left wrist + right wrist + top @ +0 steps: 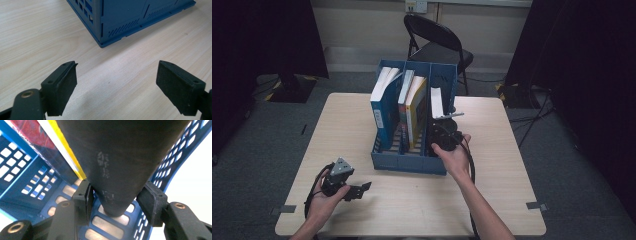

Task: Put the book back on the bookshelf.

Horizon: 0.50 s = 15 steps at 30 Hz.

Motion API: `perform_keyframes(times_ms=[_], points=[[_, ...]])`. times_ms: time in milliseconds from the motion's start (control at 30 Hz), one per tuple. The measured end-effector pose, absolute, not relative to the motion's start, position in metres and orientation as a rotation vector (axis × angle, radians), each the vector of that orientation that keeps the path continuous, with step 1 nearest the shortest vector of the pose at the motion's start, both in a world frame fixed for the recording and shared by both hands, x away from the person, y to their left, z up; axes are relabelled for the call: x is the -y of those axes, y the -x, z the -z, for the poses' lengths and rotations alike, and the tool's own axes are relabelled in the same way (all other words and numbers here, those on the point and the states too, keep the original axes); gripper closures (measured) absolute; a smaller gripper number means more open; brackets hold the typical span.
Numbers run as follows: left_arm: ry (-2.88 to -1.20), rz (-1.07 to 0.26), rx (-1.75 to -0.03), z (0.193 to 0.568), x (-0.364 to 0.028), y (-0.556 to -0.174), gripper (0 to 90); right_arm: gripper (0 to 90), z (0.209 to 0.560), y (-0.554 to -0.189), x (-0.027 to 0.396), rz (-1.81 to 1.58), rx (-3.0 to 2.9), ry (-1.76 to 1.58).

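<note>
A blue three-slot file rack (409, 161) stands in the middle of the wooden table (412, 210). Its left slot holds a blue-covered book (384, 110). The middle slot holds two books, the right one yellow (417, 112). In the right slot stands a dark book (436, 102) with its white page edge showing. My right gripper (444, 136) reaches into that slot from the front. In the right gripper view the dark book's spine (117, 157) stands between the jaws of that gripper (116, 195), both pads against it, its lower end just above the rack floor. My left gripper (361, 190) rests open on the table at the front left.
In the left gripper view the rack's front corner (125, 17) lies ahead of the open left gripper (116, 75), with bare wood between. A black folding chair (437, 45) stands behind the table. Tape marks (537, 205) sit near the table's front corners.
</note>
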<state>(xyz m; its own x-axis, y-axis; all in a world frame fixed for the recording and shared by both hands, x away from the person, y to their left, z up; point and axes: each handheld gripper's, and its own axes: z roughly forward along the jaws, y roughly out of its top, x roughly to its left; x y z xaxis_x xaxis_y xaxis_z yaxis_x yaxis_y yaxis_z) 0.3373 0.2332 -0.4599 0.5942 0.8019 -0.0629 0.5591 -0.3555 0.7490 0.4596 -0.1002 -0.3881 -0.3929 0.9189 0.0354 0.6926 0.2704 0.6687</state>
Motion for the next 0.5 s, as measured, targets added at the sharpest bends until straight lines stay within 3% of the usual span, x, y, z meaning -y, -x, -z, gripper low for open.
perform_keyframes(times_ms=[500], points=[[-2.063, -0.41, -1.077, 0.46, -0.234, -0.338, 16.6, 48.1, 0.391, -0.486, 0.1, -0.92, -2.168, -1.433]])
